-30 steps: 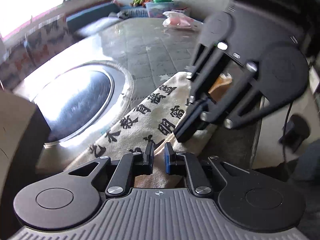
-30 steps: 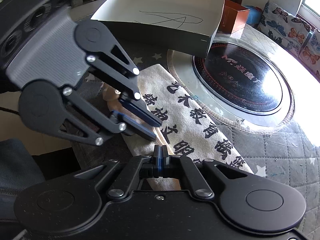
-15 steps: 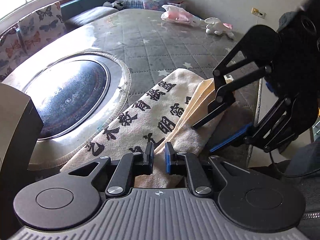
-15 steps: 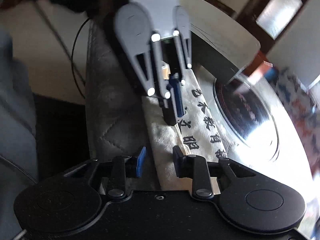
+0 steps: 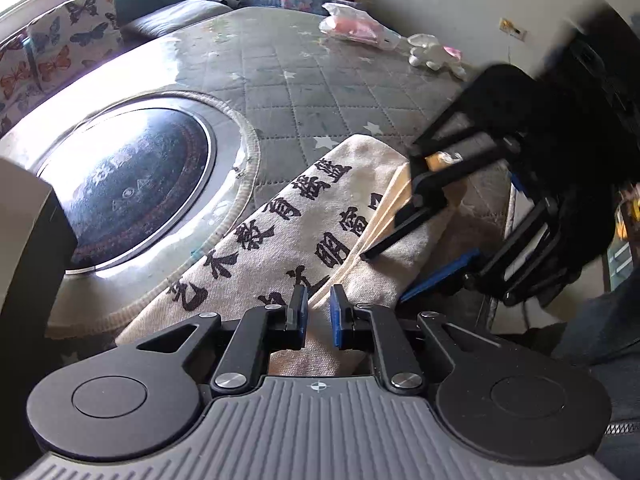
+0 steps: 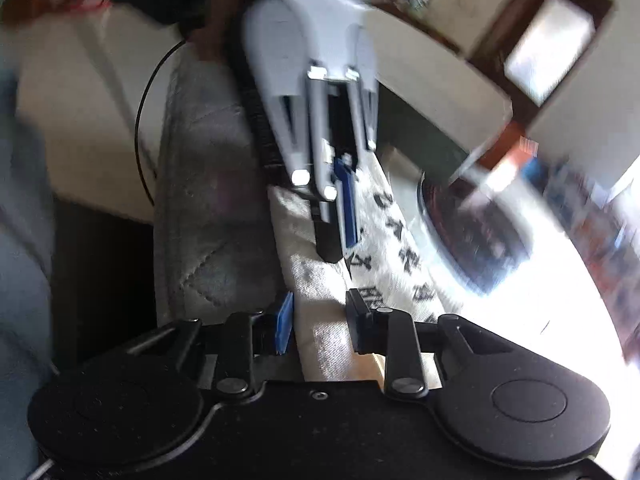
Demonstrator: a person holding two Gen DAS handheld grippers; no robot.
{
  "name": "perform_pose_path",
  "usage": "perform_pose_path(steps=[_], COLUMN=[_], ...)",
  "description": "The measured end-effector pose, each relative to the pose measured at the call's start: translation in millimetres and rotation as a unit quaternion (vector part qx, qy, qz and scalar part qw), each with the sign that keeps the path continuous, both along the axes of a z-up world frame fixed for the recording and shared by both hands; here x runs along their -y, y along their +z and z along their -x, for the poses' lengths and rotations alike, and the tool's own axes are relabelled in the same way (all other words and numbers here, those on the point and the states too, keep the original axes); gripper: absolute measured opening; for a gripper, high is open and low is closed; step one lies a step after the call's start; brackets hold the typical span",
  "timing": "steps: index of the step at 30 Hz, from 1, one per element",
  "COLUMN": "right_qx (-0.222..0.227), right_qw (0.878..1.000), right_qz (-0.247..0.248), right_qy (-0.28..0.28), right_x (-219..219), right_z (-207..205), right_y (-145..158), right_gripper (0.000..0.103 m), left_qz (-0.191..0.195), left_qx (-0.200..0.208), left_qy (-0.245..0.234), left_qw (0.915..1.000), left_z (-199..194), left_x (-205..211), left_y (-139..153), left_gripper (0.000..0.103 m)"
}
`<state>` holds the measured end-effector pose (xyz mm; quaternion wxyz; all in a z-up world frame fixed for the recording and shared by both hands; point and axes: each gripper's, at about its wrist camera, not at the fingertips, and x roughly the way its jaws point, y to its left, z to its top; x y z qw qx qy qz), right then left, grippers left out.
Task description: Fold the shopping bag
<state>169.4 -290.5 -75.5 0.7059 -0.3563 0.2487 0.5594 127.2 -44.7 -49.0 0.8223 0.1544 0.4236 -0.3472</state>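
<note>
The shopping bag [image 5: 280, 232], cream canvas with black characters, lies folded into a long strip on the quilted table cover [image 5: 320, 92]. My left gripper [image 5: 319, 308] is shut on a fold at the strip's near end. In the blurred right wrist view it [image 6: 340, 250] points down onto the bag [image 6: 400, 264]. My right gripper [image 5: 384, 278] stands open, tilted over the strip's right edge by the table edge. In its own view the right gripper [image 6: 320, 320] straddles a cream fold, and its pads stand clear of the cloth.
A round black glass cooktop [image 5: 132, 188] is set in the table left of the bag. A cardboard box [image 5: 24, 240] stands at the near left. A pink plastic bag [image 5: 356, 26] and a white plush toy [image 5: 432, 54] lie at the far side. The table edge runs just right of the bag.
My right gripper has opened, let go of the bag's fold, rolled and pulled back toward the table edge. The left gripper has kept its grip and place.
</note>
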Motion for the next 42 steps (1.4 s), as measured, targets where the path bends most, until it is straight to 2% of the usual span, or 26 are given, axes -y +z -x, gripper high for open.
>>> perform_pose_path(steps=[4,6,10,13,17,19,21,22,26,28,31,33,35,37,38,42], right_qx=[-0.09,-0.118,-0.18,-0.219,-0.265,-0.283,-0.295,-0.29,-0.262,-0.223,-0.168,-0.105,-0.041,-0.016,-0.025,-0.095], right_qw=[0.996,0.993,0.983,0.975,0.964,0.959,0.955,0.956,0.965,0.975,0.986,0.994,0.997,0.997,0.998,0.995], right_qz=[0.0,-0.002,-0.002,-0.002,-0.005,-0.006,-0.005,-0.007,-0.014,-0.012,0.002,0.017,0.031,0.032,0.031,0.021], right_qy=[-0.014,-0.02,-0.023,-0.024,-0.031,-0.034,-0.035,-0.034,-0.027,-0.015,0.004,0.03,0.055,0.062,0.05,0.01], right_x=[-1,-2,-1,-1,1,2,4,3,3,4,3,5,7,6,6,5], right_z=[-27,-35,-57,-69,-84,-88,-90,-88,-80,-71,-63,-47,-32,-25,-28,-50], right_y=[9,11,14,15,14,13,12,12,12,11,7,3,-1,-4,-4,-2], right_gripper=[0.03,0.03,0.03,0.03,0.03,0.03,0.03,0.03,0.031,0.031,0.043,0.044,0.044,0.044,0.039,0.037], left_qz=[0.007,0.002,-0.029,-0.056,-0.069,-0.071,-0.061,-0.05,-0.028,-0.022,-0.014,-0.005,0.004,0.013,0.014,-0.007], left_qx=[0.015,0.016,0.034,0.058,0.074,0.068,0.044,0.024,-0.009,-0.018,-0.025,-0.033,-0.042,-0.051,-0.053,-0.014], left_qy=[-0.049,-0.071,-0.117,-0.135,-0.15,-0.154,-0.146,-0.136,-0.124,-0.121,-0.117,-0.112,-0.106,-0.101,-0.1,-0.121], left_qw=[0.9987,0.9974,0.9922,0.9876,0.9835,0.9832,0.9864,0.9891,0.9918,0.9923,0.9927,0.9931,0.9935,0.9935,0.9935,0.9926], left_z=[11,16,29,34,34,29,20,12,0,-3,-5,-8,-11,-14,-15,-3], left_x=[-1,2,12,18,21,23,22,19,13,11,10,9,6,4,4,7], left_y=[15,17,13,6,1,-2,-2,-2,-1,-1,-2,-3,-4,-4,-4,-2], left_gripper=[0.015,0.017,0.022,0.026,0.028,0.028,0.027,0.027,0.026,0.026,0.026,0.026,0.026,0.026,0.026,0.029])
